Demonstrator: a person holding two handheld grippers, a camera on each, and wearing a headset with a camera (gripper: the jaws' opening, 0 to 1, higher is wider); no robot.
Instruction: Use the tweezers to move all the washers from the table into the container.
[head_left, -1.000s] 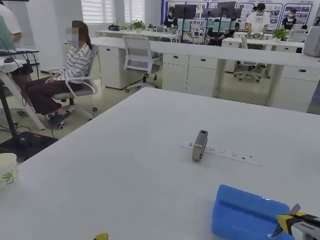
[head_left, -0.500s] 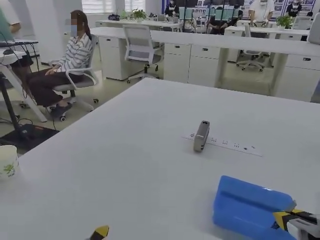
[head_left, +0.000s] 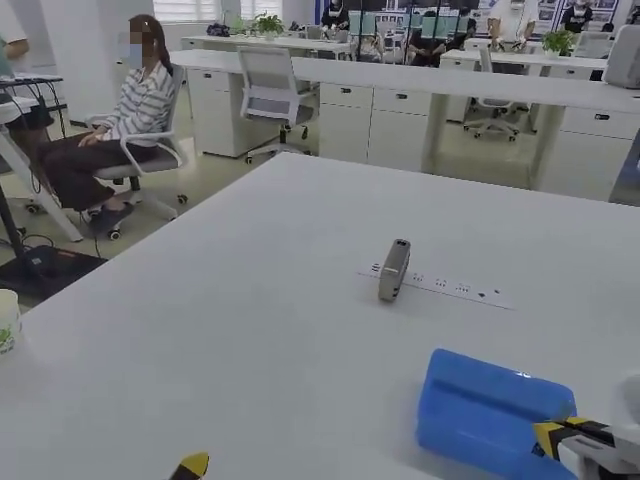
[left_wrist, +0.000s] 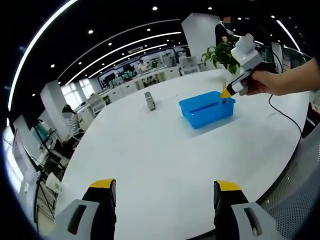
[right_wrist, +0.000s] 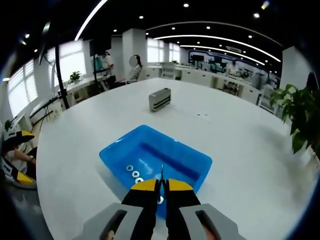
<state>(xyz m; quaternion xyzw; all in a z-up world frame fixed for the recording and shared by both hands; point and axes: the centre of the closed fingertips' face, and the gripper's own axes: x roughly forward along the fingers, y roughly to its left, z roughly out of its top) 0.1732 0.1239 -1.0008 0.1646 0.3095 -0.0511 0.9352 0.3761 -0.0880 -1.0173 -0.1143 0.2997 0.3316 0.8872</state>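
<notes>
The right gripper (right_wrist: 161, 184) has its yellow-tipped jaws pressed together on thin metal tweezers (right_wrist: 161, 173), over the blue plastic container (right_wrist: 115, 159). Small round washers (right_wrist: 135, 174) lie inside it. The left gripper (left_wrist: 165, 185) hangs above the smooth white counter (left_wrist: 150, 150), jaws wide apart.

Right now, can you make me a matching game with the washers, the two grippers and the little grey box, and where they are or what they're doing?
Things:
1. washers
2. left gripper
3. right gripper
4. grey box

Place or state:
A. shut on the tweezers
B. standing on the white table
C. open, holding nothing
D. lying inside the blue container

Right pairs: 1-D, 2-C, 3-A, 4-B.
</notes>
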